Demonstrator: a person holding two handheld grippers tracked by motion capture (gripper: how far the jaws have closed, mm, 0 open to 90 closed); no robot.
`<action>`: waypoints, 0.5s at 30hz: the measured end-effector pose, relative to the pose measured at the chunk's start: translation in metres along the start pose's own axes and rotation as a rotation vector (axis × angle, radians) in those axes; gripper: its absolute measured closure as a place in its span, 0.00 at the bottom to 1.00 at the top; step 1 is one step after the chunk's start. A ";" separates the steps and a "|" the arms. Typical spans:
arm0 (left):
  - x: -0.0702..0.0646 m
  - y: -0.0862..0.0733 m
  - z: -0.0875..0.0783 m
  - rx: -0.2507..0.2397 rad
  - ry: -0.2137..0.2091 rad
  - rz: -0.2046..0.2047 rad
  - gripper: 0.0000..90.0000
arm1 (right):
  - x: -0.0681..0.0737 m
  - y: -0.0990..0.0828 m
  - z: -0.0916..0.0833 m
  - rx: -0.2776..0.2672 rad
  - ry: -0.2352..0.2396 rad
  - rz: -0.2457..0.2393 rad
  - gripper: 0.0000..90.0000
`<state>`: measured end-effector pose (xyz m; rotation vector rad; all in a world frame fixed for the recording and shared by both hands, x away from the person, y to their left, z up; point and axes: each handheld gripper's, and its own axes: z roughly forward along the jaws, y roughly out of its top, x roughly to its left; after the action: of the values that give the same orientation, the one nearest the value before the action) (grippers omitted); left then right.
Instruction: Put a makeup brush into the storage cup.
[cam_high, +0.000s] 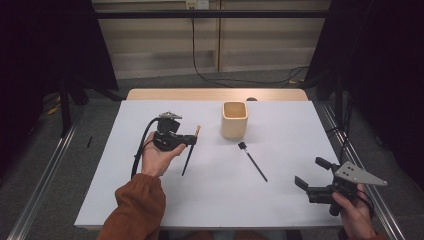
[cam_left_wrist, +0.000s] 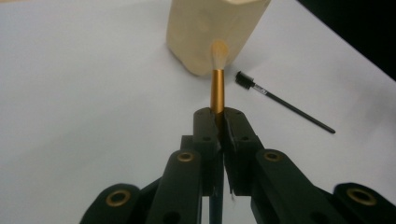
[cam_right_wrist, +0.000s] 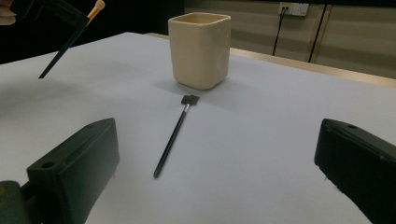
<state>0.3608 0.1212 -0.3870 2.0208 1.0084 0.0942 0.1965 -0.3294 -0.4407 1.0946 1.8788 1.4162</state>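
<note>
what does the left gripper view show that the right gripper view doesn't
Left gripper view alone: the left gripper up close, its jaws shut on the gold-collared brush, pale bristles aimed at the cup.

Right gripper view alone: the right gripper with jaws wide apart and nothing between them, the cup's open top, and the wall with a socket behind the table.

Both: the cream cup, the black brush lying on the white table, and the held brush, seen from the side and clear of the table in the right gripper view.
</note>
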 end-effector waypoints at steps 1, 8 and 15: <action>0.000 -0.001 -0.001 -0.014 -0.006 -0.001 0.94 | 0.000 0.000 0.000 -0.001 -0.001 0.000 0.00; 0.000 -0.003 -0.009 -0.100 -0.015 0.008 0.94 | 0.000 0.000 0.000 -0.007 0.001 -0.001 0.00; -0.001 -0.004 -0.015 -0.153 -0.003 0.014 0.94 | 0.000 0.000 0.000 -0.007 0.002 -0.001 0.00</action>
<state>0.3518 0.1315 -0.3801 1.8884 0.9563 0.1703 0.1961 -0.3291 -0.4404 1.0894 1.8745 1.4229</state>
